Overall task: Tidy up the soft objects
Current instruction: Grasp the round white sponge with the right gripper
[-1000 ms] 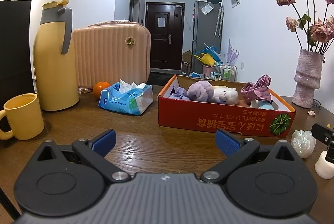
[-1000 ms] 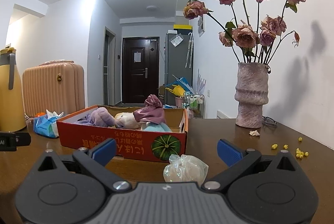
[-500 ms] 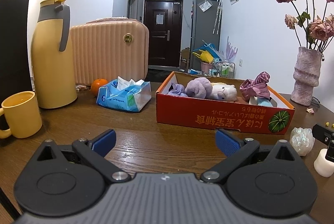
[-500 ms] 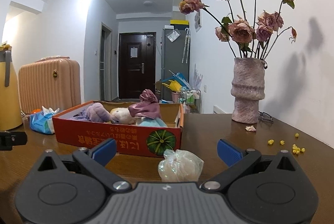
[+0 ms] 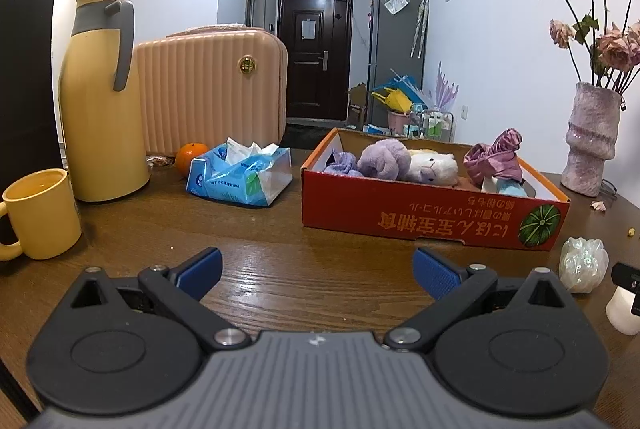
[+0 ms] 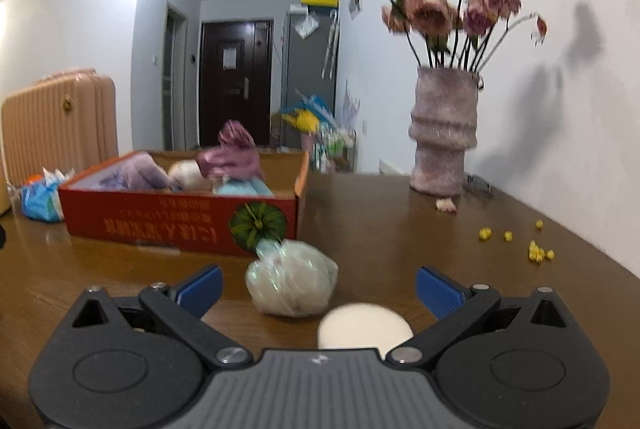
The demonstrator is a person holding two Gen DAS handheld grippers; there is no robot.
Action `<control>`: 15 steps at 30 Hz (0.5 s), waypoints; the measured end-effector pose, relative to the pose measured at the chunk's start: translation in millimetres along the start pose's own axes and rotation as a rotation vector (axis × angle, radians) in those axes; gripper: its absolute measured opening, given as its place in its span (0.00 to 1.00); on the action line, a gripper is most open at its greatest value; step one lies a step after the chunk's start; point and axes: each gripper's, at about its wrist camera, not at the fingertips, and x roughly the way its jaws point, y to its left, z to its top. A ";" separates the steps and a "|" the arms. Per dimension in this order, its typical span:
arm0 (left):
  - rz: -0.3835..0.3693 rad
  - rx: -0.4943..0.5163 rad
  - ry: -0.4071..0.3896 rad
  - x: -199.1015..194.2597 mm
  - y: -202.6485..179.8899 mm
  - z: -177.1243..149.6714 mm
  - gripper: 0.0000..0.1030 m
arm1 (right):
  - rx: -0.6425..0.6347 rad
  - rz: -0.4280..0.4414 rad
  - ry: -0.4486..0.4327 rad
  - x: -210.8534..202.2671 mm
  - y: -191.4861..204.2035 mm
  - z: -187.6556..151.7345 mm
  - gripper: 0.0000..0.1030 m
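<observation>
Sitting in the red box (image 5: 420, 215) are some soft things already: a purple plush toy (image 5: 384, 159), a white plush toy (image 5: 434, 165) and a shiny purple cloth (image 5: 498, 159). That part of the job looks done. One soft thing is not in the box yet. It is a small white bundle in a clear bag (image 6: 291, 279), and it lies on the table just in front of the box corner. A round white thing (image 6: 362, 325) sits right by it, too blurry to name.

The right gripper (image 6: 318, 287) is low over the table with its blue fingers (image 6: 438, 291) spread wide, holding nothing. The bundle lies between them, a little to the left side. The left gripper (image 5: 316, 271) is spread wide too, with nothing in it, over bare wood.

The table (image 5: 248, 229) is dark brown wood and a bit shiny. On it stand a yellow mug (image 5: 40, 215), a tall yellow jug (image 5: 102, 101), a pink case (image 5: 212, 93), an orange (image 5: 191, 157), a blue tissue pack (image 5: 240, 177) and a vase of dry roses (image 6: 444, 131). Small yellow bits (image 6: 536, 249) lie by the wall. Behind is a white hallway with a dark door (image 5: 314, 55).
</observation>
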 end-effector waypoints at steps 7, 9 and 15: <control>0.005 0.008 0.017 2.7 -1.3 -1.4 1.00 | 0.064 0.037 0.062 4.3 -23.1 0.0 1.00; 0.003 0.011 0.025 3.7 -1.5 -2.0 1.00 | 0.076 0.032 0.083 6.4 -31.9 -1.3 1.00; -0.013 0.017 0.041 5.0 -3.1 -3.1 1.00 | 0.086 0.045 0.162 21.1 -44.1 -7.3 1.00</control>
